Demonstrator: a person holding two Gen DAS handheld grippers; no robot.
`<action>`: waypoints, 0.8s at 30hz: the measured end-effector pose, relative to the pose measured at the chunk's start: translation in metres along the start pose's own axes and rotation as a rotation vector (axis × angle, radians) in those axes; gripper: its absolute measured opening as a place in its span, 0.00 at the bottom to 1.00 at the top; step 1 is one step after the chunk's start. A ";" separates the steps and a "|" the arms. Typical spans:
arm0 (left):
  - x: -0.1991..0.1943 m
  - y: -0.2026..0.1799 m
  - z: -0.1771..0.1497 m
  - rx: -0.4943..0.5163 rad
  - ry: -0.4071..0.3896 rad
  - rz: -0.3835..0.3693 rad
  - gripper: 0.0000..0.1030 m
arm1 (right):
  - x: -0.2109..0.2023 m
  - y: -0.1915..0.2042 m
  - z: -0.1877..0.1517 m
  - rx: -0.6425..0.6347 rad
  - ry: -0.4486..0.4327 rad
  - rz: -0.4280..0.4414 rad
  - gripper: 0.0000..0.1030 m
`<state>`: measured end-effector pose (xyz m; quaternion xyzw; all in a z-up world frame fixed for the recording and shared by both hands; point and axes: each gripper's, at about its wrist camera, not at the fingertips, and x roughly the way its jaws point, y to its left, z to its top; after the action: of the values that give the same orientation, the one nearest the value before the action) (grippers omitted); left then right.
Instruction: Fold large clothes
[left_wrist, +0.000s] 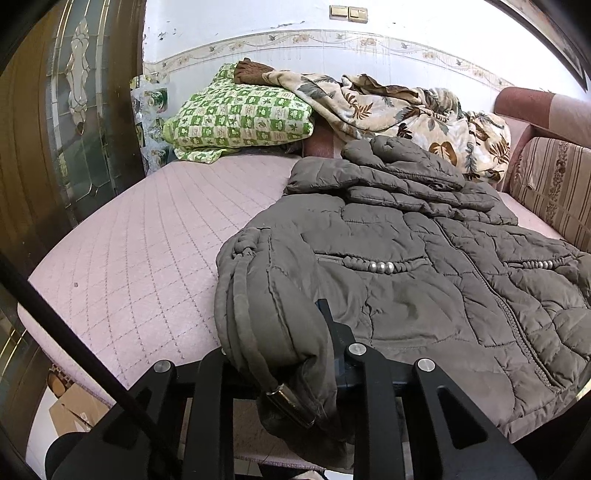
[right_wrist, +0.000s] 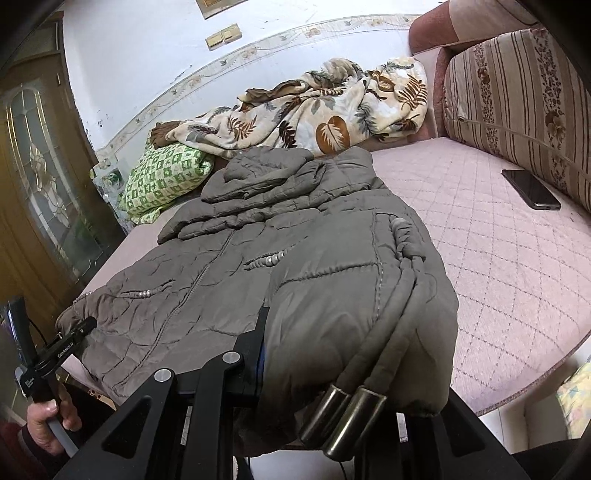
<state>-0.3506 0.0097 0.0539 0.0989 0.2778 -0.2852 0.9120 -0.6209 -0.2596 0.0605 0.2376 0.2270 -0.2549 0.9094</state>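
Across the pink quilted mattress (left_wrist: 140, 236) lies a grey-brown padded jacket (left_wrist: 424, 266), front up, its zip running from the collar at about 12 o'clock toward the near hem. In the left wrist view, the left gripper (left_wrist: 295, 354) sits at 6 o'clock with its fingers drawn together on the jacket's hem corner, the fabric bunched between them and a metal-tipped drawcord (left_wrist: 291, 404) hanging over the near edge. In the right wrist view, the right gripper (right_wrist: 295, 354) is likewise clamped on the opposite hem corner at 6 o'clock, where two metal cord ends (right_wrist: 343, 424) dangle side by side. At 8 o'clock of that view a hand (right_wrist: 51, 421) grips the handle of the other gripper, whose arm bears white lettering that seems to read "GenRobot.AI"; a second small label below it is too small to read. Beyond the jacket, at 12 o'clock, a leaf-patterned blanket (right_wrist: 332, 110) is heaped against the wall, with a green checked pillow (left_wrist: 236, 114) at 11 o'clock. A dark phone (right_wrist: 532, 190) lies on the mattress at 2 o'clock, just beside a striped cushion (right_wrist: 517, 110).
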 end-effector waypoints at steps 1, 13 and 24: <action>0.000 0.000 0.000 0.003 -0.001 0.001 0.22 | 0.000 0.000 0.000 0.000 0.001 -0.001 0.25; -0.006 0.006 0.003 -0.006 -0.012 0.001 0.22 | -0.005 -0.001 0.010 0.014 -0.026 0.020 0.25; -0.018 0.009 0.014 -0.013 -0.034 -0.005 0.22 | -0.017 0.002 0.019 0.003 -0.055 0.033 0.25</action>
<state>-0.3521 0.0207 0.0757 0.0876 0.2644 -0.2872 0.9165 -0.6273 -0.2629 0.0854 0.2356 0.1974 -0.2468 0.9190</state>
